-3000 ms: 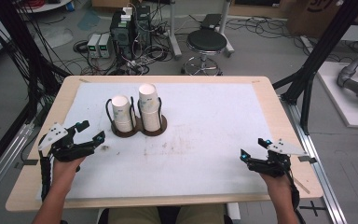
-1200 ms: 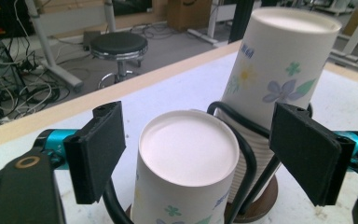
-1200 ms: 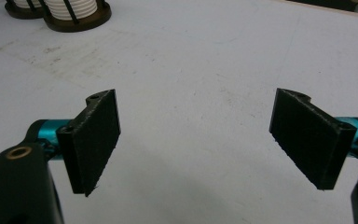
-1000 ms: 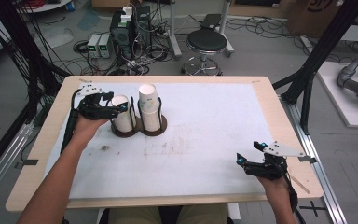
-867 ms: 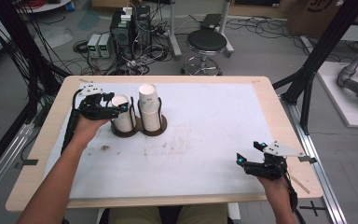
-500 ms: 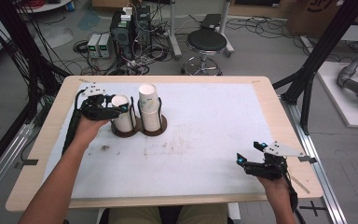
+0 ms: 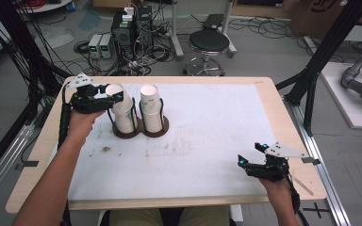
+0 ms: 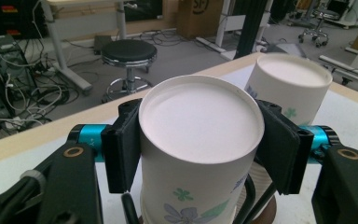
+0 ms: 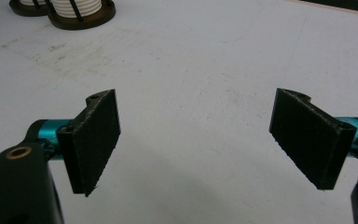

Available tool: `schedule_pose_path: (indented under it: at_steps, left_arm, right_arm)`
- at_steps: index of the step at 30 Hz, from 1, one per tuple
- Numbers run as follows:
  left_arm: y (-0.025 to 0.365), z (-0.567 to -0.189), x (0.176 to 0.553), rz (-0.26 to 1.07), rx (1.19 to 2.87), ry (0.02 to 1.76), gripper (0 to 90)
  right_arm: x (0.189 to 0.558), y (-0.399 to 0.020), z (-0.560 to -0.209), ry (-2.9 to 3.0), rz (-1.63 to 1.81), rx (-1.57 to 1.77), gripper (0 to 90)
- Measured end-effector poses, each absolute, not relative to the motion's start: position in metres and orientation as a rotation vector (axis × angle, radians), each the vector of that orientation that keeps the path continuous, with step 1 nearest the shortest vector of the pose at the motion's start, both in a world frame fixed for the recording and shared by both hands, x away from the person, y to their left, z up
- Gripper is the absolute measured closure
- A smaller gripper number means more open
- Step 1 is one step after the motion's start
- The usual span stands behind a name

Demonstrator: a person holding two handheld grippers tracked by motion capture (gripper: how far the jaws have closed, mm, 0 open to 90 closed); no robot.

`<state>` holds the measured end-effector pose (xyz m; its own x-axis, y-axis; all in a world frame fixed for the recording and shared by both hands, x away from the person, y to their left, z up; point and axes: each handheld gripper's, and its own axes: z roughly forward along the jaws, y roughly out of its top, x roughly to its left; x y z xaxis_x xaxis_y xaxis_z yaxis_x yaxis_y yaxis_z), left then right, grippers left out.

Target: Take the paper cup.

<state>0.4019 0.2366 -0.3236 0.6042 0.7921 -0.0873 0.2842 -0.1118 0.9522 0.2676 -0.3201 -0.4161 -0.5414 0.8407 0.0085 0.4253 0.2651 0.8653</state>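
Note:
Two stacks of upside-down white paper cups stand in dark wire holders at the table's back left. My left gripper has just been closing and is shut on the top cup of the left stack, one pad on each side just below its upturned bottom. The cup has a flower print and sits raised over the cups beneath. The right stack stands beside it, untouched. My right gripper hovers low over the white mat at the front right, open, nothing between its pads.
A white mat with scuff marks covers most of the wooden table. Behind the table are a black stool, computer boxes and cables on the floor. Black frame posts stand at both sides.
The left gripper came from the front left to the left cup stack, shut on the top cup and lifted it a little. The right gripper has stayed put.

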Motion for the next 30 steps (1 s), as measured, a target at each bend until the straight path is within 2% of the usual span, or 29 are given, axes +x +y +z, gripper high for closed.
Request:
schedule_pose_path:
  at_steps: [15,30]
  left_arm:
    - [0.25,-0.287,0.374,0.598,1.589,0.836,36.9]
    - [0.246,-0.298,0.334,0.506,1.601,0.727,37.0]
  right_arm:
    - [0.267,-0.319,-0.415,2.076,1.223,1.147,16.6]
    - [0.271,-0.312,-0.413,2.079,1.238,1.147,16.7]
